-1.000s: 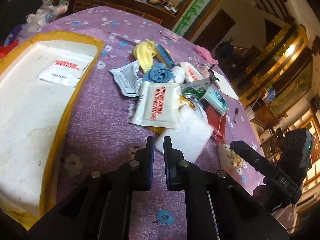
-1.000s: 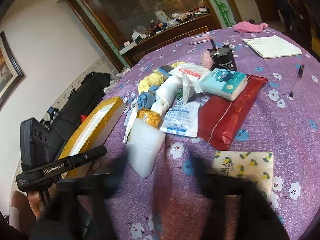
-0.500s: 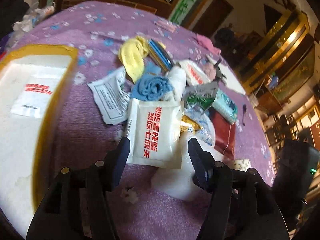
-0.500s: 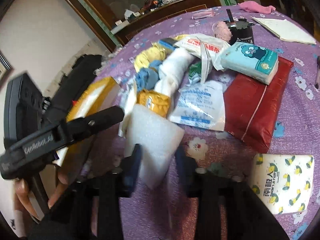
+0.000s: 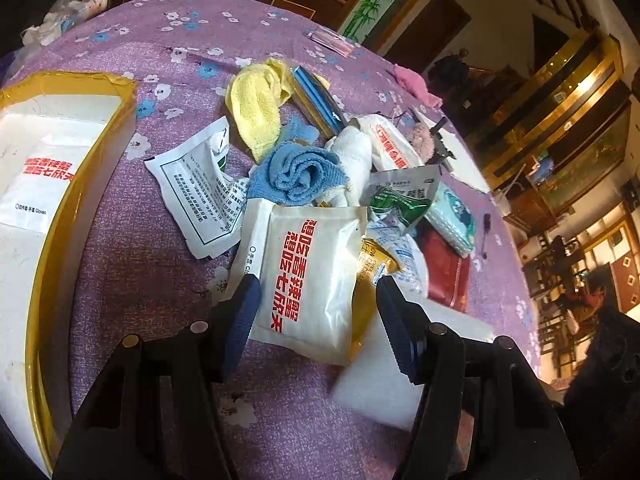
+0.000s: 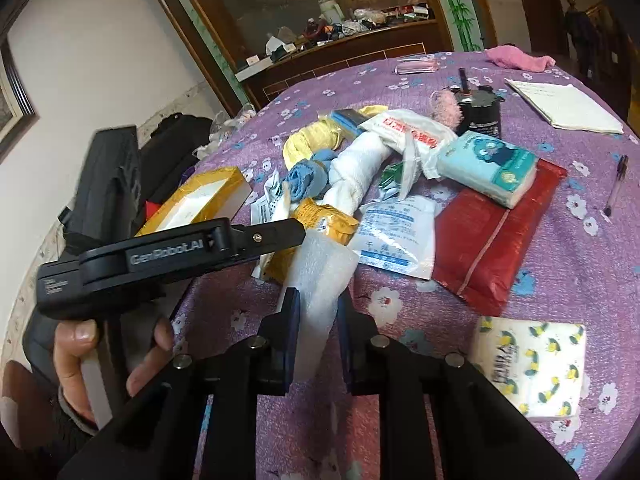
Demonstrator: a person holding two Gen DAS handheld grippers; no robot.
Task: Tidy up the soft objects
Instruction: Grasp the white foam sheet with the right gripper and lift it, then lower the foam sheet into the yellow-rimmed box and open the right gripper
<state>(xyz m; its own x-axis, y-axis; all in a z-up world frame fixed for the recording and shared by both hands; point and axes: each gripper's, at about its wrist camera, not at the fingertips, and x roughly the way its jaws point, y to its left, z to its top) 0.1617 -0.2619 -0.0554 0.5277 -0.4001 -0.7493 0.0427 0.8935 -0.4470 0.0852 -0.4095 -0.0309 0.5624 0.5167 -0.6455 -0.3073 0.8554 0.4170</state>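
Note:
A heap of soft items lies on the purple flowered tablecloth (image 5: 132,264). My left gripper (image 5: 318,316) is open and straddles a white packet with red lettering (image 5: 308,272); its pads stand clear of the packet's sides. A white foam sheet (image 6: 320,276) lies at the near edge of the heap, also visible as the foam sheet (image 5: 380,380) in the left wrist view. My right gripper (image 6: 317,320) has its jaws closing on that foam, which looks pinched between the pads. A rolled blue cloth (image 5: 298,172), a yellow cloth (image 5: 256,112) and a white towel (image 6: 360,168) sit farther back.
A yellow-taped box (image 5: 76,216) at the left holds one white packet (image 5: 44,184). A red pouch (image 6: 492,236), teal tissue pack (image 6: 488,168), lemon-print tissue pack (image 6: 532,364), black can (image 6: 480,114), notebook (image 6: 564,106) and pen (image 6: 616,184) lie right. A hand (image 6: 76,336) holds the left gripper.
My left gripper went from shut to open and moved forward over the red-lettered packet. My right gripper's jaws narrowed from wide open onto the foam sheet.

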